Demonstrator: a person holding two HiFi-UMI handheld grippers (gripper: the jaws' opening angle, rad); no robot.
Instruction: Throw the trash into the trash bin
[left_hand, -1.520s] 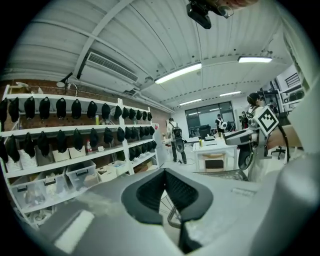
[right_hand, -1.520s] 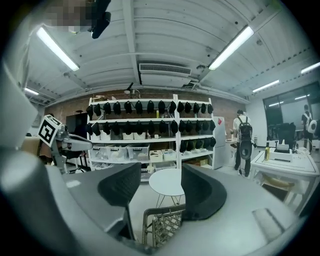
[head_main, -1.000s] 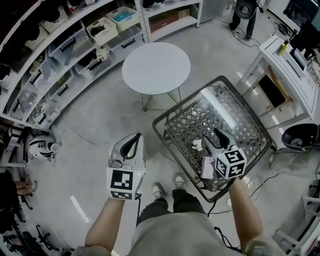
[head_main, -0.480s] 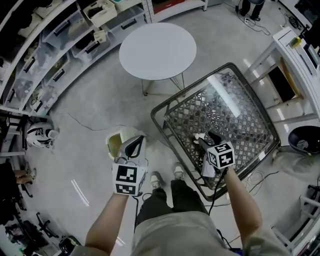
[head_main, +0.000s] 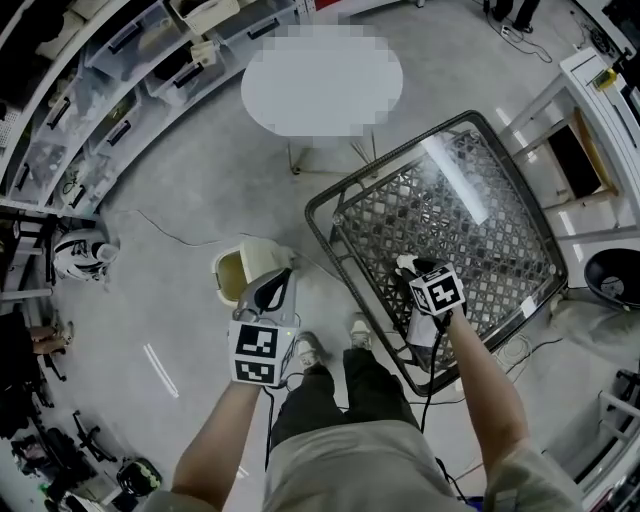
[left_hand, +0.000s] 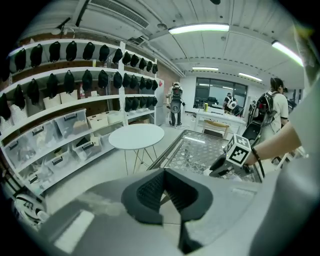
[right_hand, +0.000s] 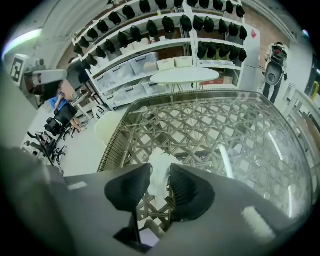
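Right gripper view: your right gripper is pinching the white trash on the table, its jaws just closing. Your left gripper is hanging closed and empty, partly hiding the bin.

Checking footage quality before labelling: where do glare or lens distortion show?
Head view: ceiling-light glare streaks the glass-topped wicker table. Right gripper view: fisheye curves the white storage shelves, yet the crumpled white paper is sharp. Left gripper view: dark vignetted corners.
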